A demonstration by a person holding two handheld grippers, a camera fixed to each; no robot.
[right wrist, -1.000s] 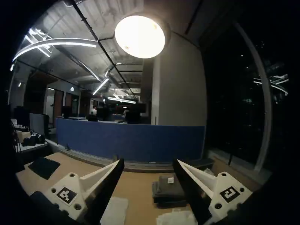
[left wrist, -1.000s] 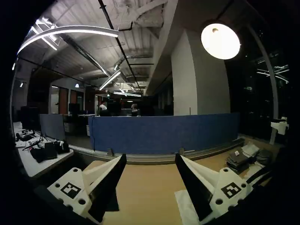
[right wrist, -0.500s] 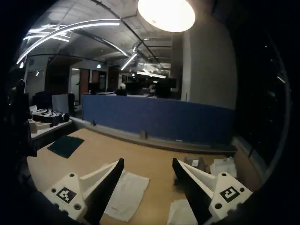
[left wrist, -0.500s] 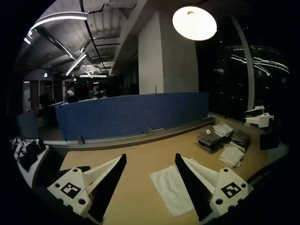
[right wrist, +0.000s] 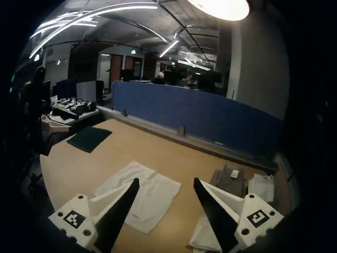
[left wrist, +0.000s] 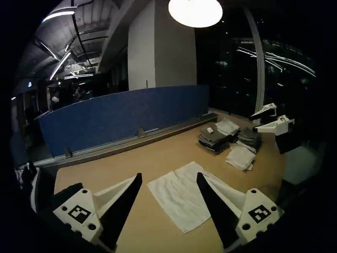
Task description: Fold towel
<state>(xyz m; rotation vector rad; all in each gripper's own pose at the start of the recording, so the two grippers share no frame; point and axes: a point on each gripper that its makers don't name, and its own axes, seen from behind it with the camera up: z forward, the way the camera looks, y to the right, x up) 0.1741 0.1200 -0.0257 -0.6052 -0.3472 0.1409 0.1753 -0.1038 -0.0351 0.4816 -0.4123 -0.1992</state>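
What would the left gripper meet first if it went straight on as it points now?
Probably the white towel lying flat on the table, or bare wood just past it; how high the left gripper hangs is unclear.

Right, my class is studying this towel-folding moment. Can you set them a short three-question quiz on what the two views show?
1. True or false: the white towel lies flat on the table, touched by neither tool.
2. The left tool is: A) open and empty; B) shut on the towel; C) shut on a cup.
3. Fill in: the folded stack sits near the ___ divider.
Key: 1 true; 2 A; 3 blue.
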